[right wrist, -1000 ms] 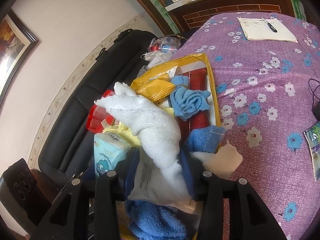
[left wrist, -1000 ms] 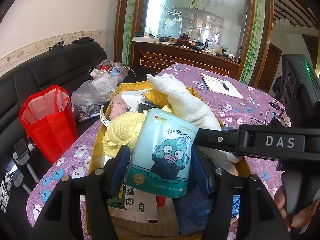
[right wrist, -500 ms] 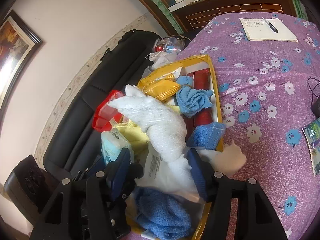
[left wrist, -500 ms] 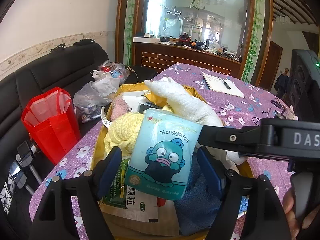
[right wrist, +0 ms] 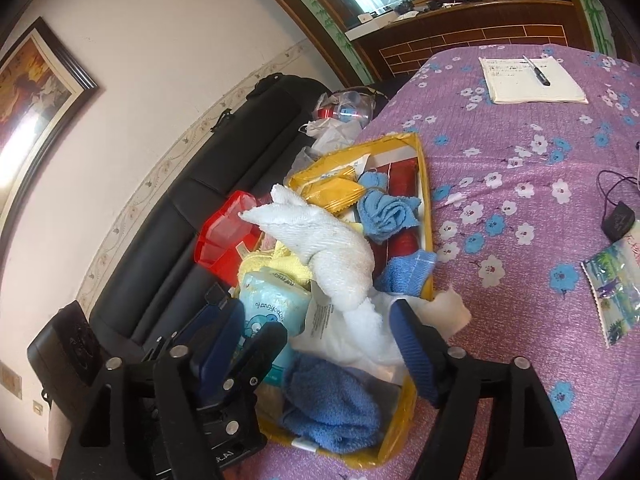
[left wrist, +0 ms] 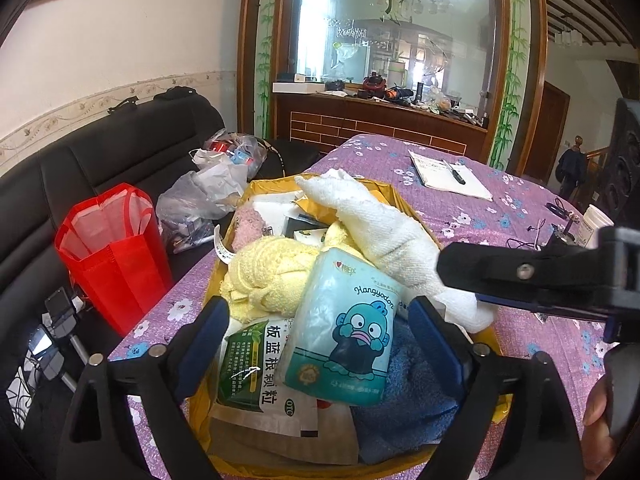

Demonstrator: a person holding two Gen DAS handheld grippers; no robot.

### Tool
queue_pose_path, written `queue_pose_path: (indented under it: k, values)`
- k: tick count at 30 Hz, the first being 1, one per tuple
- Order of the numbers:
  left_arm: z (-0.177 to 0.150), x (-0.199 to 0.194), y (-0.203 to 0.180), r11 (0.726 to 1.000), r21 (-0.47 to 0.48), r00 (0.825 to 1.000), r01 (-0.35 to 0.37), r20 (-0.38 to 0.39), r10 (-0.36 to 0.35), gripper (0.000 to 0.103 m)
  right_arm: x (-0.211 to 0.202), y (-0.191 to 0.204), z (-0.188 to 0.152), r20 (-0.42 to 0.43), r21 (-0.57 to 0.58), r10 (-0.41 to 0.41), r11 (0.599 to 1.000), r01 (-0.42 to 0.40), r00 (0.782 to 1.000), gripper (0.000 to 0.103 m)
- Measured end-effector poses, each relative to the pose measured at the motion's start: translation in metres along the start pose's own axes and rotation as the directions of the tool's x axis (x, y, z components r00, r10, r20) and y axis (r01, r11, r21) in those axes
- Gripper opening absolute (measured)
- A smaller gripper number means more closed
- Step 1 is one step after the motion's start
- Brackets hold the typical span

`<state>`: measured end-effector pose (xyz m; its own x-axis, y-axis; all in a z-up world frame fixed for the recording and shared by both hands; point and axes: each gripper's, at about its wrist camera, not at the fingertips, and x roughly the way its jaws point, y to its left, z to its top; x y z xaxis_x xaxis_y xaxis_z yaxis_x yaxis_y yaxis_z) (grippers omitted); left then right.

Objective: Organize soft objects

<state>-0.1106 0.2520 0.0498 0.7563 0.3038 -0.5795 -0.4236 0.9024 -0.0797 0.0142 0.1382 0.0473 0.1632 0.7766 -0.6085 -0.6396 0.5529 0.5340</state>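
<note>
both claws opening; tissue pack (left wrist: 344,332), white towel (right wrist: 332,248) released

A red tote bag (left wrist: 110,248) stands on the black leather sofa (left wrist: 72,168) beside crumpled plastic bags (left wrist: 208,188). On the purple flowered tablecloth (right wrist: 520,184) a pen (right wrist: 537,71) lies across a notepad (right wrist: 532,82). A framed painting (right wrist: 34,76) hangs above the sofa.

Nubby white terry towel (left wrist: 384,228), glossy plastic tissue pack (left wrist: 344,332), leather sofa (left wrist: 100,160)
</note>
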Motion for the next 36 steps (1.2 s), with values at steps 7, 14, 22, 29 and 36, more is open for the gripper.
queue_pose_path:
  k: [7,14,22,29,36]
  values:
    - [0.001,-0.005,-0.004,1.000,0.008,1.000,-0.018,0.006,0.018,0.097,-0.020,-0.004,-0.006,0.031,-0.025,-0.041,0.999,0.042,0.999,0.092]
    - [-0.002,-0.010,-0.008,0.999,0.018,1.000,-0.027,0.011,0.027,0.098,-0.042,-0.008,-0.019,0.056,-0.088,-0.155,0.983,0.160,0.986,0.094]
    - [-0.010,-0.019,-0.015,0.999,0.019,0.999,-0.039,0.037,0.038,0.103,-0.061,-0.002,-0.056,0.110,-0.282,-0.261,0.917,0.282,0.959,0.098]
    - [-0.018,-0.044,-0.024,0.993,0.066,0.992,-0.103,0.084,0.097,0.103,-0.087,0.004,-0.088,0.201,-0.376,-0.249,0.874,0.310,0.947,0.103]
    - [-0.019,-0.073,-0.032,0.984,0.094,0.976,-0.149,0.175,0.131,0.103,-0.097,0.004,-0.110,0.231,-0.414,-0.238,0.853,0.317,0.943,0.103]
